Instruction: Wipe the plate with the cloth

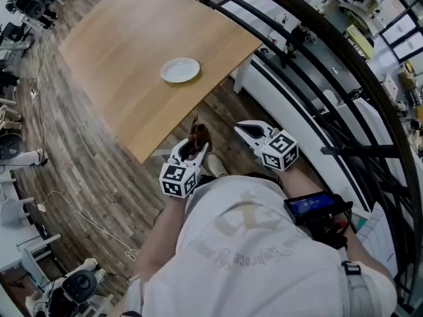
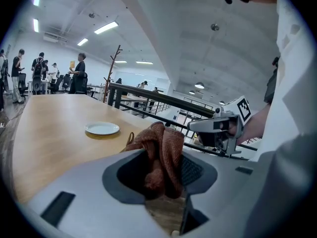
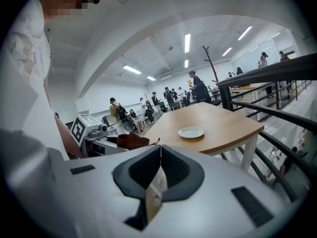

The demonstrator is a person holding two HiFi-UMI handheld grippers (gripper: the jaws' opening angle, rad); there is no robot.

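A small white plate (image 1: 180,70) lies on the wooden table (image 1: 119,51), near its right side; it also shows as the plate (image 2: 102,128) and the plate (image 3: 191,132) in the gripper views. A reddish-brown cloth (image 2: 161,157) is bunched between the jaws of my left gripper (image 1: 193,148), which is shut on it and held off the table's near corner, well short of the plate. The cloth (image 1: 197,136) sticks up from those jaws. My right gripper (image 1: 246,131) is shut with nothing in it, level with the left one and to its right, over the floor.
A dark metal railing (image 1: 317,78) curves along the right, close to the table's edge. Wood-plank floor (image 1: 73,170) lies to the left with a white cable (image 1: 86,220) and equipment. Several people (image 2: 77,73) stand beyond the table's far end.
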